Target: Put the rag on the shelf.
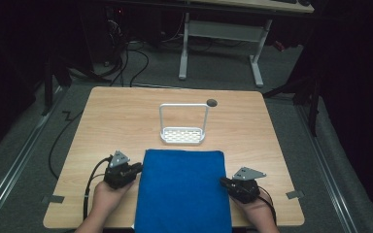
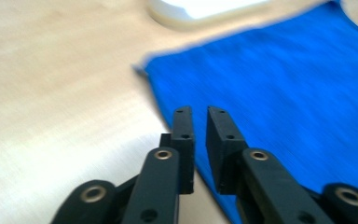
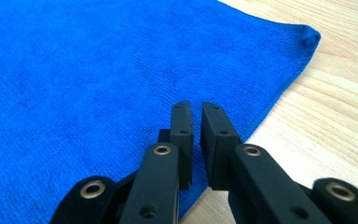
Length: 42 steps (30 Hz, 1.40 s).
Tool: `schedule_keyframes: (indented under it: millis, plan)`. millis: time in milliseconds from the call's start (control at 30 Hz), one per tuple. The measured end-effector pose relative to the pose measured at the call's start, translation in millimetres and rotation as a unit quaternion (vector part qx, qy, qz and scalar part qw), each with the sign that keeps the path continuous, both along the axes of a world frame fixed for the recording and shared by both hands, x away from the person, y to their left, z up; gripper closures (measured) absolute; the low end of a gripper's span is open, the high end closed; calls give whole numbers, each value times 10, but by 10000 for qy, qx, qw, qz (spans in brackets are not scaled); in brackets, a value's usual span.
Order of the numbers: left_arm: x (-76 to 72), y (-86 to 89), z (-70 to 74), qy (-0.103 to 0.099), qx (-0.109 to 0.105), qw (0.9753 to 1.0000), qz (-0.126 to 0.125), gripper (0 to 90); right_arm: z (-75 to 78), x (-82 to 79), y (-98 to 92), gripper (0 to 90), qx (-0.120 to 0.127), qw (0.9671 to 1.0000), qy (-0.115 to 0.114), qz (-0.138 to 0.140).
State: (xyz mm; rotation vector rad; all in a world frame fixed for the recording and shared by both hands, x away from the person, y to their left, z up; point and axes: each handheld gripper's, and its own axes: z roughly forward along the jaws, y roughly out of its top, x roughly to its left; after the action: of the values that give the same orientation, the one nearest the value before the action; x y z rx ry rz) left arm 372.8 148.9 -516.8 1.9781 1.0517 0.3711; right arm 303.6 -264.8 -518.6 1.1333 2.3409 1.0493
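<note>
Blue towel (image 1: 183, 189) lies flat at lower centre of the high view on the counter (image 1: 116, 111), left gripper (image 1: 137, 168) at its left edge and right gripper (image 1: 223, 182) at its right edge, both with fingers nearly together, a narrow gap, nothing clamped. Towel's near edge is cut off by the frame bottom. Left gripper view is blurred; white rack (image 1: 182, 135) beyond the towel is smeared there.

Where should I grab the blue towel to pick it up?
Probably pinch the blue towel at its side edges, one hand-held gripper from each side. It lies flat, so only the thin edges give the jaws something to close on.
</note>
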Motion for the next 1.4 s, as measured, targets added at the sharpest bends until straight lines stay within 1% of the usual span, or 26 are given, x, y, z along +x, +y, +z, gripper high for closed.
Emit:
schedule_keyframes:
  millis: [33,67,100,167,200,300,333,367,433,467,500,567,667,700,767,800,867,900,967,1000,1100,1200,1267,1300,1367,1400]
  plan:
    - [96,-24,17,-104,102,9999,88,862,-3,6,-5,840,6,10000,-7,-9]
    - [183,-44,28,-55,35,9999,109,876,-3,10,-9,838,18,10000,3,-19]
    - [268,-72,40,8,22,9999,130,876,-2,12,-12,838,10,10000,10,-18]
    - [408,-138,44,-42,134,9996,237,869,-5,14,-15,837,7,10000,13,-7]
    - [475,-164,35,34,165,9995,264,850,-6,15,-15,836,3,10000,20,-7]
    - [598,-207,-1,195,57,9992,345,789,-10,15,-12,833,-29,10000,15,10]
    - [614,-215,-14,239,22,9991,345,771,-11,14,-11,832,-40,10000,7,14]
    - [630,-226,-32,276,40,9989,365,755,-11,12,-10,827,-38,10000,17,12]
    - [649,-255,-79,328,187,9987,356,744,-12,13,-14,820,-37,10000,35,10]
    - [659,-260,-93,277,276,9986,351,744,-13,15,-16,819,-38,10000,49,13]
    - [660,-271,-111,336,318,9982,390,738,-17,20,-16,817,-38,10000,54,20]
    - [667,-278,-132,344,345,9980,398,732,-18,22,-17,816,-35,10000,58,23]
    - [649,-314,-143,175,507,9978,380,691,-20,26,-15,812,-26,10000,68,37]
    - [634,-336,-146,101,609,9974,373,684,-20,26,-15,812,-27,10000,69,38]
    - [621,-348,-147,80,630,9972,405,676,-20,28,-15,810,-23,10000,74,39]
    - [612,-351,-151,57,629,9972,391,679,-20,28,-14,810,-26,10000,74,33]
    - [570,-366,-161,-15,627,9975,320,732,-19,29,-15,808,-27,10000,72,42]
    - [554,-375,-160,-16,631,9976,298,751,-19,29,-13,808,-26,10000,73,43]
    - [542,-376,-159,35,577,9979,285,793,-17,29,-10,808,-26,10000,78,35]
    - [538,-373,-158,65,546,9981,260,793,-17,29,-10,808,-26,10000,78,35]
    - [540,-341,-159,244,324,9989,214,869,-14,27,-5,807,-19,10000,62,43]
    - [537,-301,-169,338,132,9991,222,887,-7,22,-7,807,-8,10000,36,27]
    - [555,-246,-172,506,-103,9982,300,891,-3,23,-14,807,-4,10000,7,33]
    - [560,-225,-171,513,-160,9980,327,892,-2,24,-20,807,9,10000,0,21]
    - [569,-182,-150,555,-366,9970,391,893,0,30,-30,807,25,10000,4,5]
    - [569,-169,-132,528,-428,9969,403,893,0,34,-36,807,37,10000,4,-11]
